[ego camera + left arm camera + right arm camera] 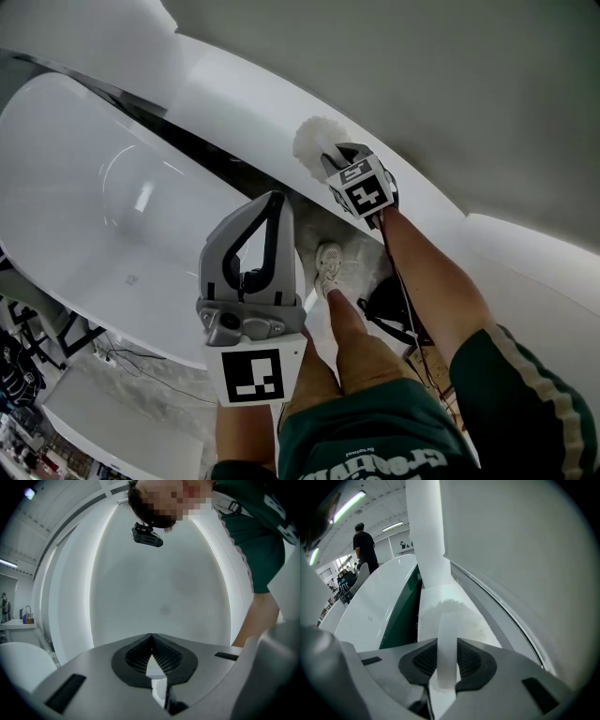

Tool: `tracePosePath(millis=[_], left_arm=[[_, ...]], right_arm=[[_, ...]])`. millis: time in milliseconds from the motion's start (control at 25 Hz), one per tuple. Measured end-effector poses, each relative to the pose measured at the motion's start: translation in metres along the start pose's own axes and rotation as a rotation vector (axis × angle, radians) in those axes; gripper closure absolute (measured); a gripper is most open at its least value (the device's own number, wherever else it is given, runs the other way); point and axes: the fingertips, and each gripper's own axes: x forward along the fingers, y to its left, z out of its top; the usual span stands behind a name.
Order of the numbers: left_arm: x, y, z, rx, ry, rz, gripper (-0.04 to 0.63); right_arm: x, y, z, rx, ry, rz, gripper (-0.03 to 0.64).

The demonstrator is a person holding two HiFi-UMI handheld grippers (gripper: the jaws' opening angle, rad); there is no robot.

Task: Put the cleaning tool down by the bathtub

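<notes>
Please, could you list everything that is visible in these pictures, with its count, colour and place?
glossy white bathtub: one, white, left of the head view.
fluffy-headed cleaning tool with flat plastic handle: one, white, held in the right gripper.
smooth curved ledge: one, white, beyond the bathtub.
marbled stone floor: grey, beside the bathtub.
black strapped object: one, on the floor by the person's leg; kind unclear.
bystander in dark clothes: one, far off in the right gripper view.
shoe: one, white, on the floor.
shorts: one pair, green, bottom of the head view.
left gripper: one, grey, jaws together, empty.
right gripper: one, grey, jaws shut on the tool's handle.
</notes>
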Motion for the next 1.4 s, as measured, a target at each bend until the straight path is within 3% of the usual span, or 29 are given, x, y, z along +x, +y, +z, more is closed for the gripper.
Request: tracePosePath(millis=[680, 1200, 1400], left_arm=[[0.002, 0.024, -0.027, -0.010, 0.036, 0.029, 0.589], [0.001, 0.026, -0.035, -0.017, 0.056, 0.041, 0.589], [-0.005, 0.025, -0.035, -0.016, 0.063, 0.045, 0.589]], right_arm=[[0.052, -0.009, -0.047, -0.049, 0.218, -0.017, 0.523], [0.065, -0.004, -0.046, -0.134, 0.188, -0.005, 0.516], [0.057, -0.005, -0.051, -0.145, 0.151, 0.009, 0.404]])
